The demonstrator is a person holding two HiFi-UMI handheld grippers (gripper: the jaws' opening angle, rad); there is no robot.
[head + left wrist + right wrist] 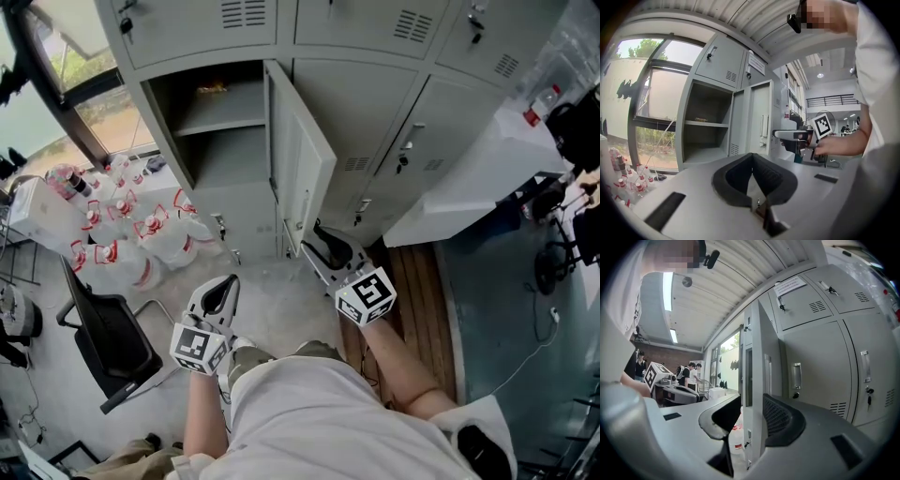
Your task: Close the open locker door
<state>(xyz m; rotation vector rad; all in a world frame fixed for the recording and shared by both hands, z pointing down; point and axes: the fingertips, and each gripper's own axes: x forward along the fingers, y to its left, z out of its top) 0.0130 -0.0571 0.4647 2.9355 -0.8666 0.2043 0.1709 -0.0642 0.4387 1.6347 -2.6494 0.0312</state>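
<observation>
The locker door (302, 169) stands swung out toward me at 12 o'clock in the head view, with its open compartment (220, 131) at 10 o'clock of it. My right gripper (330, 246) sits at the door's lower corner with its jaws spread wide. In the right gripper view the door's free edge (754, 380) runs upright between them: one pad is just beside the outer face, the other apart from the inner face. I judge that this straddle is there so I can swing the panel shut. My left gripper (220, 295) hangs at 7 o'clock of the door, jaws together on nothing, well clear of the swing.
</observation>
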